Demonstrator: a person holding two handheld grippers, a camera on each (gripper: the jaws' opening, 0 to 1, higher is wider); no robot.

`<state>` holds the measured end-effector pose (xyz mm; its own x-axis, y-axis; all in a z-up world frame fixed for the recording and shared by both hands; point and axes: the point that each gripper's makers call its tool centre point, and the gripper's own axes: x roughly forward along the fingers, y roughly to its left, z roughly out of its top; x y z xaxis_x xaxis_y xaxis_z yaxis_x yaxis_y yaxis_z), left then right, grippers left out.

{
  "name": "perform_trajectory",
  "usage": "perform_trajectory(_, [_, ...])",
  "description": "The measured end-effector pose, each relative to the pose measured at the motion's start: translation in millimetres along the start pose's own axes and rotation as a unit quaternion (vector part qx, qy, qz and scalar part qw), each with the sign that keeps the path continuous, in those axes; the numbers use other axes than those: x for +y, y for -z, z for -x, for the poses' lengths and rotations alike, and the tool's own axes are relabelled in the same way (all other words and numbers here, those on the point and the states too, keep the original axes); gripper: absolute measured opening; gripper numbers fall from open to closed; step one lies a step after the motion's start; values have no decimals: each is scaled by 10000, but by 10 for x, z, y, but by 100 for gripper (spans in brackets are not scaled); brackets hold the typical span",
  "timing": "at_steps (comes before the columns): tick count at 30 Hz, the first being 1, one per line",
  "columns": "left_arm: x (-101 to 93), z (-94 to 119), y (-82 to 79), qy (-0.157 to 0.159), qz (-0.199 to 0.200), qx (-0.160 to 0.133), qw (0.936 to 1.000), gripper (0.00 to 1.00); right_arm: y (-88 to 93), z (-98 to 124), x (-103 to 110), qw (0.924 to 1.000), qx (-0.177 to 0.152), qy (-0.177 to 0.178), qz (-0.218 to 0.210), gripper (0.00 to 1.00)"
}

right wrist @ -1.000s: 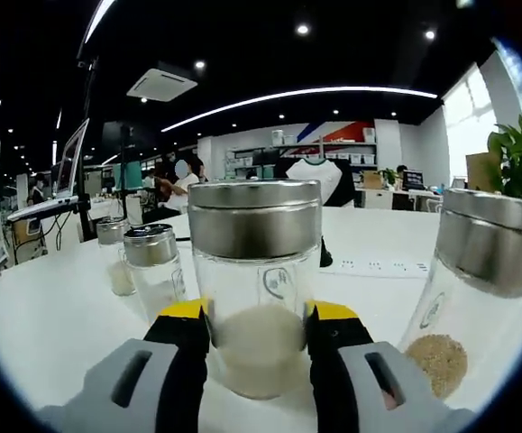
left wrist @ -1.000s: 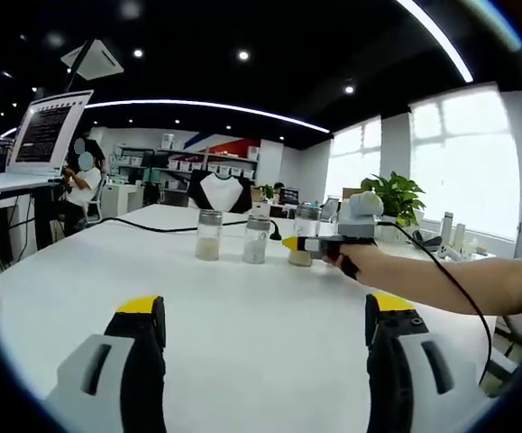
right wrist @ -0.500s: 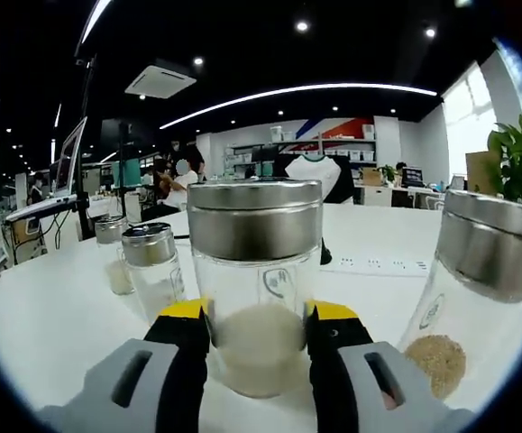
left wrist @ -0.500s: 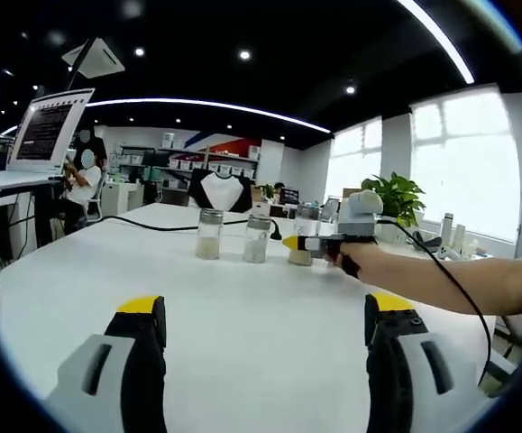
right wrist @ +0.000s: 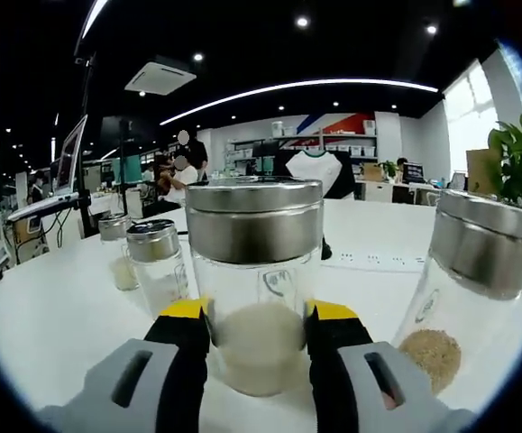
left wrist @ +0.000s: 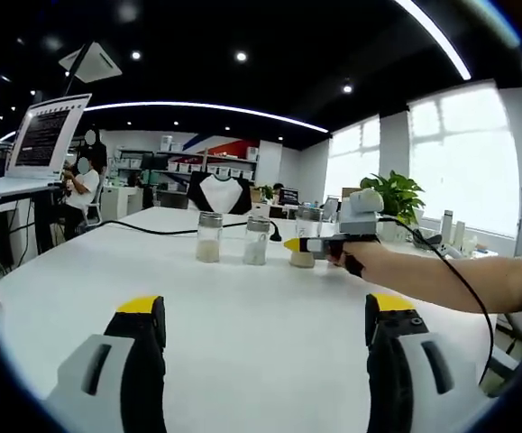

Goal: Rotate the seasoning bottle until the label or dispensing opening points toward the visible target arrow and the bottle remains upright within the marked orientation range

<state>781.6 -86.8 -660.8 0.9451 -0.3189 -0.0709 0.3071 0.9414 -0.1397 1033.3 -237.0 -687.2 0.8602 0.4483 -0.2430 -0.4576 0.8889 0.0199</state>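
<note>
Left gripper view: the left gripper point(left wrist: 265, 361) sits low in the frame, jaws spread wide w/ nothing between them, over the bare white table point(left wrist: 242, 307). Mid-frame, right of centre, the right gripper point(left wrist: 298, 244) pinches the seasoning bottle point(left wrist: 303, 238) at its base; two more jars point(left wrist: 232, 237) stand just left of it.

Right gripper view: the right gripper's yellow-tipped jaws are clamped on the bottle's lower glass, centre frame, pale powder inside, steel cap on top, bottle upright. Another jar w/ brown granules point(right wrist: 463, 293) stands just beside it at the right edge.

Risks: grip is low on the body, so a fast twist could tip the bottle out of upright, or swing it into that near jar. Smooth glass may also slip in the pads, so the bottle wouldn't turn w/ the gripper.

Writing: a small oval emblem on the glass, prob. a logo, too small to read. No target arrow can be made out.
</note>
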Motion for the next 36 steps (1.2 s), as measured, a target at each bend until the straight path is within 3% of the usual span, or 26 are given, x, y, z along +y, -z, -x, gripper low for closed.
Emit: perform_trajectory(36, [-22, 1, 22, -2, 33, 46, 10000, 97, 115, 455, 177, 9988, -14, -487, 109, 41])
